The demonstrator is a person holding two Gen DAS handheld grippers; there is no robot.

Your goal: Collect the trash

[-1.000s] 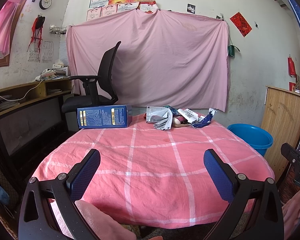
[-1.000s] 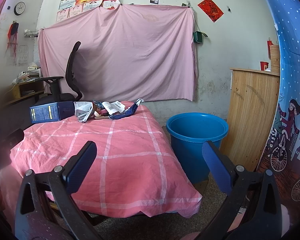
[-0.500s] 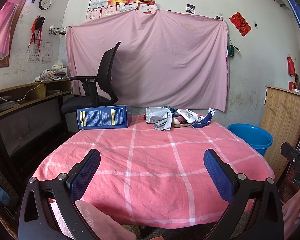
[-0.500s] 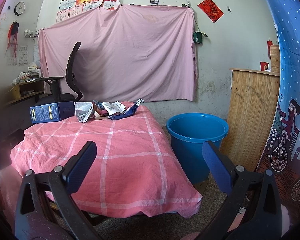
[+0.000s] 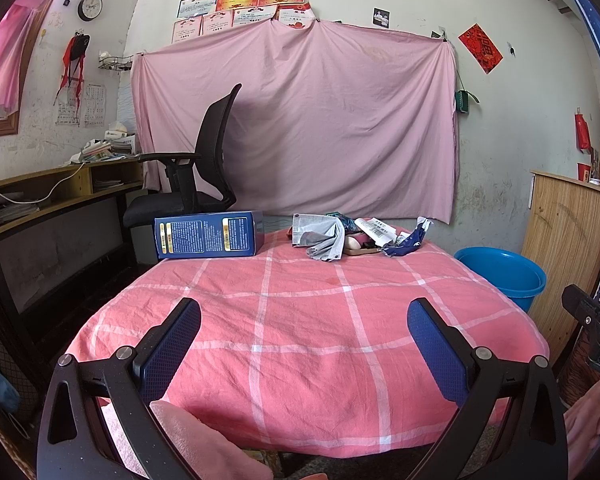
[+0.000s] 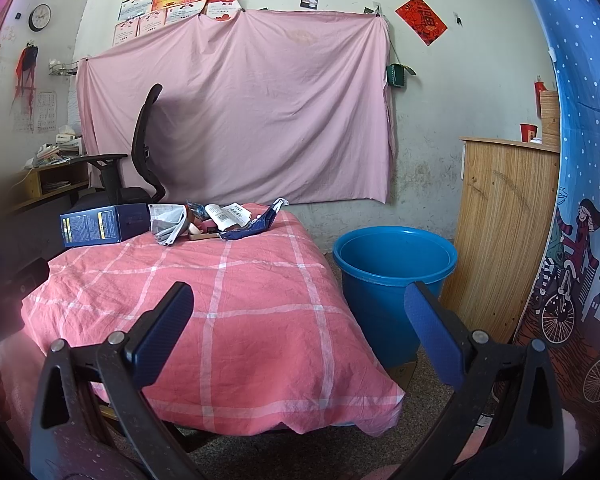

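Trash lies at the far edge of a table with a pink checked cloth (image 5: 300, 320): a blue carton (image 5: 208, 236) on its side, a crumpled grey wrapper (image 5: 320, 236), a white printed packet (image 5: 376, 230) and a dark blue wrapper (image 5: 408, 238). The right wrist view shows the same carton (image 6: 100, 226) and the wrapper pile (image 6: 220, 222). A blue bucket (image 6: 392, 276) stands on the floor right of the table, also in the left wrist view (image 5: 504, 272). My left gripper (image 5: 304, 328) is open and empty over the near table edge. My right gripper (image 6: 300, 316) is open and empty, near the table's right corner.
A black office chair (image 5: 204, 176) stands behind the table at the left, beside a wooden desk (image 5: 60, 188). A wooden cabinet (image 6: 504, 216) stands right of the bucket. A pink sheet (image 5: 300, 120) hangs on the back wall.
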